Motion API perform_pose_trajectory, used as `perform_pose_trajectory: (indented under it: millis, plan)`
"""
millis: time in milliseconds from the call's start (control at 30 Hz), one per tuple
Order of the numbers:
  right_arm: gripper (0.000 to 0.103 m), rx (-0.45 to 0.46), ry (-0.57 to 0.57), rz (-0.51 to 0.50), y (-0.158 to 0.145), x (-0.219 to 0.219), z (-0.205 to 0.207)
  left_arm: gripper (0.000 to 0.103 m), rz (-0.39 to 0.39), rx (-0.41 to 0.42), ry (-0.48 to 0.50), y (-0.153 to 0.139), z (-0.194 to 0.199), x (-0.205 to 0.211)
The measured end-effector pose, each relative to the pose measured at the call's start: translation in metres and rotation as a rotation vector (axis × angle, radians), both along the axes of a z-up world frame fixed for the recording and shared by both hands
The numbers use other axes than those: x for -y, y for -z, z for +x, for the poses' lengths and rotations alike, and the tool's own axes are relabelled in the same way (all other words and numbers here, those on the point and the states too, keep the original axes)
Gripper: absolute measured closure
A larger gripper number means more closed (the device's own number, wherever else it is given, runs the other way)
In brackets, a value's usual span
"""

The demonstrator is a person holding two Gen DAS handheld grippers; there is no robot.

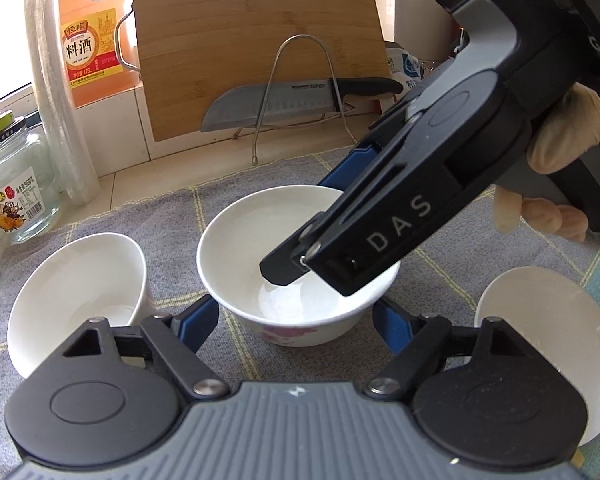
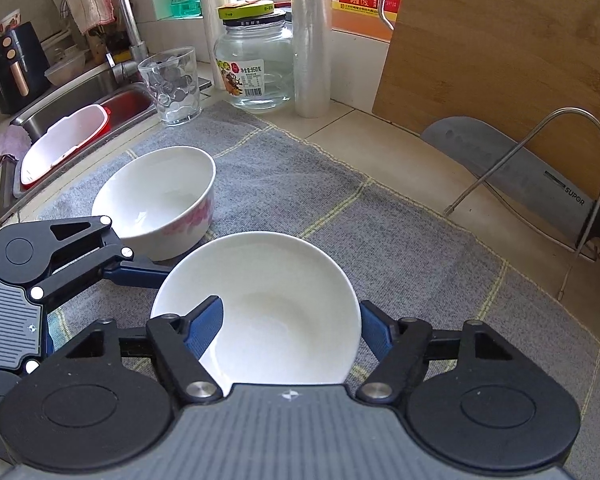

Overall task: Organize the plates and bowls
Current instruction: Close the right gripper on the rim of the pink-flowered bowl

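Observation:
A white bowl with pink flowers (image 1: 260, 240) stands on the grey cloth (image 1: 480, 280), and both grippers are at it. My left gripper (image 1: 296, 312) is shut on its lower sides, one blue pad on each flank. My right gripper (image 2: 291, 320) is shut on the same bowl (image 2: 276, 280): its left finger (image 2: 208, 324) reaches inside the hollow and its right finger (image 2: 374, 332) lies against the outer rim. A second flowered bowl (image 2: 156, 200) stands to the left, tilted in the left wrist view. A white dish (image 1: 548, 344) lies at the right.
A knife (image 1: 284, 100) rests in a wire rack in front of a wooden cutting board (image 1: 256, 40). A glass jar (image 2: 256, 64), a tumbler (image 2: 174, 84), a film roll (image 2: 310, 40) and a cooking wine bottle (image 1: 92, 40) line the back. The sink (image 2: 80, 92) is at the left.

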State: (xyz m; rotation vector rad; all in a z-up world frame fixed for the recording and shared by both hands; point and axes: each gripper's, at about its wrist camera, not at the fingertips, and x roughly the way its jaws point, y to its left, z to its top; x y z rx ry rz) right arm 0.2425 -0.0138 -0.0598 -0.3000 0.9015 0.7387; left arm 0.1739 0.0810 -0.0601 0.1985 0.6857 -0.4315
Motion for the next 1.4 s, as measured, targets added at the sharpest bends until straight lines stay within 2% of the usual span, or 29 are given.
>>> perform_pose_trajectory:
  millis: [400, 667, 1033, 1400]
  plan:
    - [0.026, -0.023, 0.005, 0.017, -0.001, 0.001, 0.003, 0.02, 0.001, -0.006, 0.021, -0.002, 0.003, -0.001]
    - [0.025, -0.036, 0.013, 0.06, -0.013, 0.008, -0.004, 0.02, 0.019, 0.009, 0.044, -0.013, -0.006, 0.001]
    - [0.021, -0.07, 0.047, 0.153, -0.039, 0.027, -0.028, 0.02, 0.029, 0.03, 0.11, -0.032, -0.027, 0.003]
    - [0.02, -0.053, 0.072, 0.168, -0.056, 0.039, -0.061, 0.02, 0.034, 0.035, 0.167, -0.046, -0.051, 0.008]
